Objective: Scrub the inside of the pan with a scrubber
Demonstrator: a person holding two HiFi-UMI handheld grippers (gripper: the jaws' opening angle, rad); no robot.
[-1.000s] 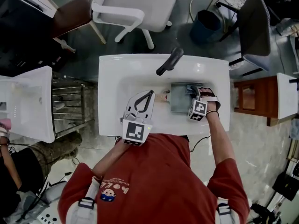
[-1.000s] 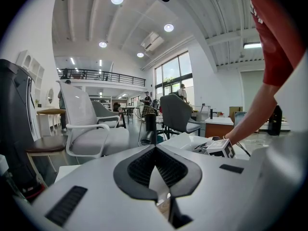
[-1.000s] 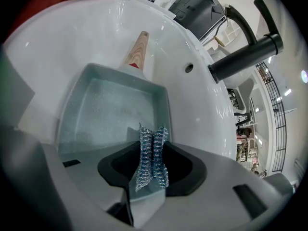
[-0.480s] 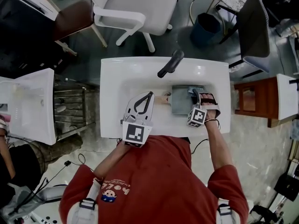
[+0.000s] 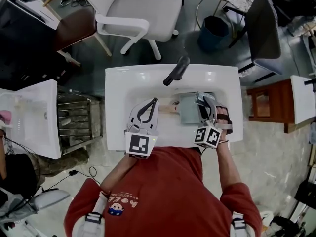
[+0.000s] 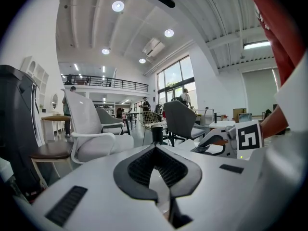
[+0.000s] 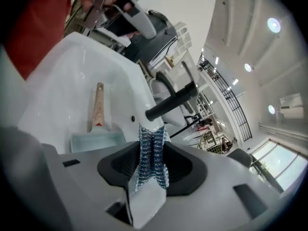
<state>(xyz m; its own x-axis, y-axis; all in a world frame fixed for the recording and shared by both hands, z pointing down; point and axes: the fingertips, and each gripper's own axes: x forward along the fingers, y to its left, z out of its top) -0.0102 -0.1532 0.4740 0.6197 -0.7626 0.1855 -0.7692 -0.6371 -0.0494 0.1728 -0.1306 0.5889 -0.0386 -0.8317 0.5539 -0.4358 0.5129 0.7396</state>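
The left hand-held gripper (image 5: pixel 155 101) lies over the left half of the white sink (image 5: pixel 118 78). Bare basin runs ahead of its tips up to the black faucet (image 5: pixel 177 70), and the sink's near rim passes under its marker cube (image 5: pixel 139 144). Just right of its tips is the end of the wooden handle (image 5: pixel 170 104). The square pan (image 5: pixel 187 113) sits further right in the basin. The right hand-held gripper (image 5: pixel 202 101) hangs over the pan's right part, close to the sink's right wall.

The head view alone takes in both tools and the pan at once. The left gripper view looks out over the sink to chairs (image 6: pixel 91 143) in the room. The right gripper view looks down at the pan's rim and handle.

The left hand-held gripper is closed tip to tip with nothing between its jaws. The right hand-held gripper is clenched on a metal-mesh scrubber (image 7: pixel 151 153), which sticks out past its tips. Whether the scrubber touches the pan cannot be told.
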